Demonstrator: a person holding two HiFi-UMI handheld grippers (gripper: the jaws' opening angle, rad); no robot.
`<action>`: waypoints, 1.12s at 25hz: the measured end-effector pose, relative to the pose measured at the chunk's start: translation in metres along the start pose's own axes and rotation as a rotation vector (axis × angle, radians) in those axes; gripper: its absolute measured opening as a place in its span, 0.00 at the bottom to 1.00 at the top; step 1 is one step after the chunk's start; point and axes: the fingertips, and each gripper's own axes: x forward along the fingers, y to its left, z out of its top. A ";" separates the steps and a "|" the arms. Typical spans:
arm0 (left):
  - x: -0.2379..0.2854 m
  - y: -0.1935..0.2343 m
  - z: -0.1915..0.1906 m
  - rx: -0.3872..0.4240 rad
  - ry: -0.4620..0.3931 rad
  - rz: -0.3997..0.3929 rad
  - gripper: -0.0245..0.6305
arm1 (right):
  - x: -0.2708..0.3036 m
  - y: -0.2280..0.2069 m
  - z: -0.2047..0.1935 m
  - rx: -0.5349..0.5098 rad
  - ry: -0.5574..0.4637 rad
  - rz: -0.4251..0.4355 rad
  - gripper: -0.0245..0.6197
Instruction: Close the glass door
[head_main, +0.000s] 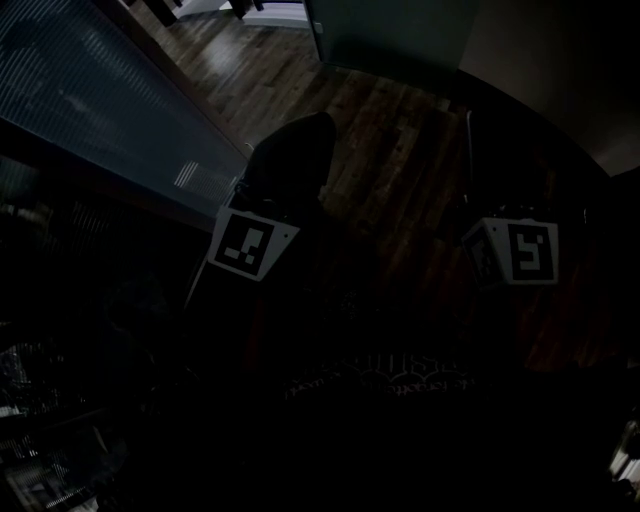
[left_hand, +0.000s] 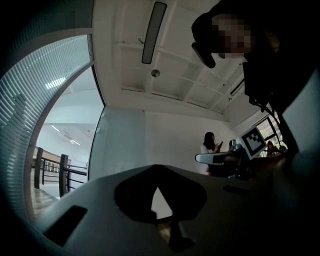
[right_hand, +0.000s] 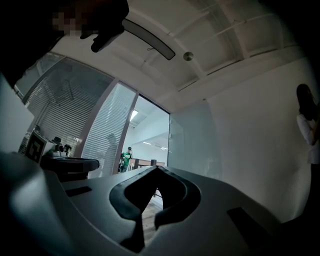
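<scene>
The tall frosted glass door (right_hand: 192, 145) stands slid aside, at the right of a bright open doorway (right_hand: 152, 132). Left of the door, past that opening, is a striped glass wall (right_hand: 105, 135). Both tongs point toward the door, well apart from it. The left gripper (left_hand: 156, 171) has its jaws together, nothing between them. The right gripper (right_hand: 157, 169) is likewise closed and empty. A person in a white top (left_hand: 207, 146) stands right of the door.

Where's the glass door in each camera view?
Head view: glass door top centre, dim.
Left gripper view: glass door left of centre.
Right gripper view: glass door right of centre.
Shared landmark: slatted glass wall, left of the doorway in all three.
</scene>
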 end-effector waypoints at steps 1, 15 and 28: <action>0.000 0.000 0.000 0.000 0.001 0.000 0.02 | 0.000 0.000 -0.001 0.000 0.006 0.000 0.03; 0.013 0.013 0.005 0.052 0.020 0.048 0.02 | 0.010 -0.007 -0.007 -0.018 0.034 -0.001 0.03; 0.041 0.083 -0.006 0.028 -0.018 0.275 0.02 | 0.063 -0.069 -0.030 0.042 0.031 -0.035 0.03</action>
